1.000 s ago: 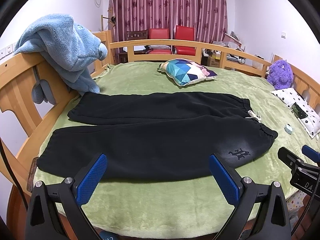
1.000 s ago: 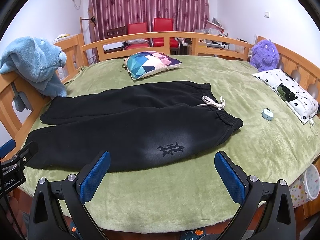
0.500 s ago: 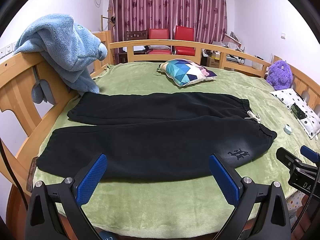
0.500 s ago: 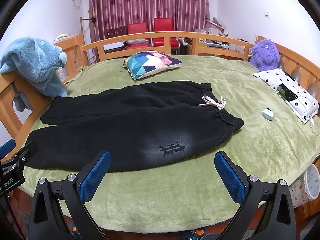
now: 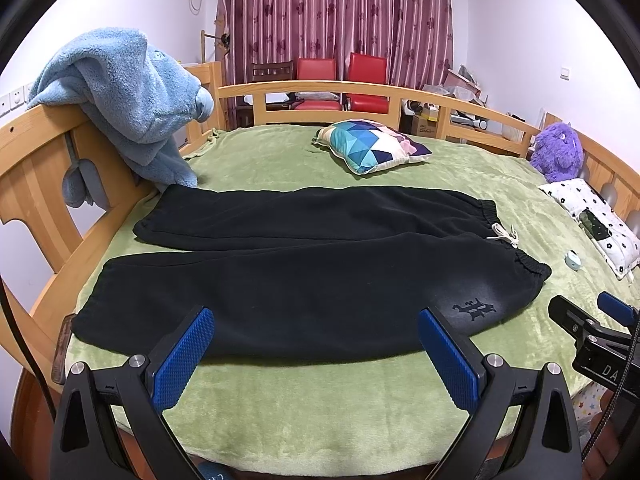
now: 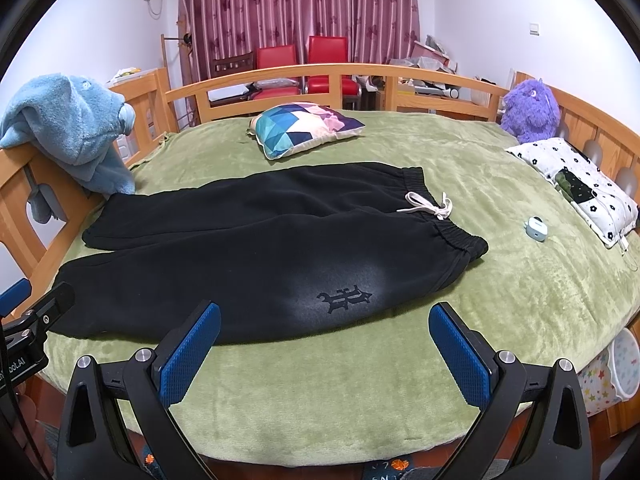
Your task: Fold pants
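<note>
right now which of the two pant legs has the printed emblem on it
The near leg, closest to both open grippers, carries the emblem near the waistband; the far leg is plain black.

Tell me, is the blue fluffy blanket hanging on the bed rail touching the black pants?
Cannot tell. In the left wrist view the blue blanket hangs to the pants leg's far corner, edges meeting with no gap, but overlap could be mere perspective.

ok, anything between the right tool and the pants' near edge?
Nothing: only bare green blanket lies between the open right tool and the black pants, as the right wrist view shows.
</note>
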`<state>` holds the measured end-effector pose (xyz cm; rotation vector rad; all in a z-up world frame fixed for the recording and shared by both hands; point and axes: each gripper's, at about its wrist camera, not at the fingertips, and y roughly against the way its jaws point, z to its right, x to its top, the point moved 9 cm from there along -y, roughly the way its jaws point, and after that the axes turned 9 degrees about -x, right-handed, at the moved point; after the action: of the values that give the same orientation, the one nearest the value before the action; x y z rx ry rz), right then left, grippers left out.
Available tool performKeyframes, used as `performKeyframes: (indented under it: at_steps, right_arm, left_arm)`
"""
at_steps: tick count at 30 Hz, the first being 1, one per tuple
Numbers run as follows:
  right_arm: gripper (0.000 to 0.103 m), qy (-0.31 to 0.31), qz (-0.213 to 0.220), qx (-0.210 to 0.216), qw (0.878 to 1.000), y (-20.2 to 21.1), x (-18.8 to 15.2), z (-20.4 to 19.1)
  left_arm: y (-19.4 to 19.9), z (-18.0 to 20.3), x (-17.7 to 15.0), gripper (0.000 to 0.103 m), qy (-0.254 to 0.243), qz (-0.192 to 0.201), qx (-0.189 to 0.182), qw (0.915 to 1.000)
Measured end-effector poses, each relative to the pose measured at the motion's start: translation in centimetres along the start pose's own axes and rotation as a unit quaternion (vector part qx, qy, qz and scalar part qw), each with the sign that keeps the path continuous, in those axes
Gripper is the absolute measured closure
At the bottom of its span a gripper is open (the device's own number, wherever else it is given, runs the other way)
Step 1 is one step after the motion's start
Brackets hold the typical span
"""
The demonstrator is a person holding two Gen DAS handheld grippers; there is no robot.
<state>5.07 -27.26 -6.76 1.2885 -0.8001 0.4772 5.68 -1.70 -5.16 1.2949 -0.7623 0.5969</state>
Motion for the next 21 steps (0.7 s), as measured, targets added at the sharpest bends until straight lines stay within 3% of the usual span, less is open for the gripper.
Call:
performKeyframes:
  at_steps: [13,18,21]
  right_arm:
    - [0.001,0.004,0.008,0.017,1.0,1.2,0.3,-0.7]
    - [0.001,0.003,0.008,0.043,0.999,1.8,0.7,-1.0]
    - [0.001,0.013,-0.003,0.065,0.998,1.2,0.3,-1.3]
  left_arm:
    - [1.4,0.3,0.5,0.001,0.003,0.009,-0.003,0.9999]
    - [3.7,-0.4,1.7,0.001,0.043,0.0,-0.001,0.9991]
    - [4.9,-0.5,3.1,0.001,0.061,0.017,-0.004,0.998]
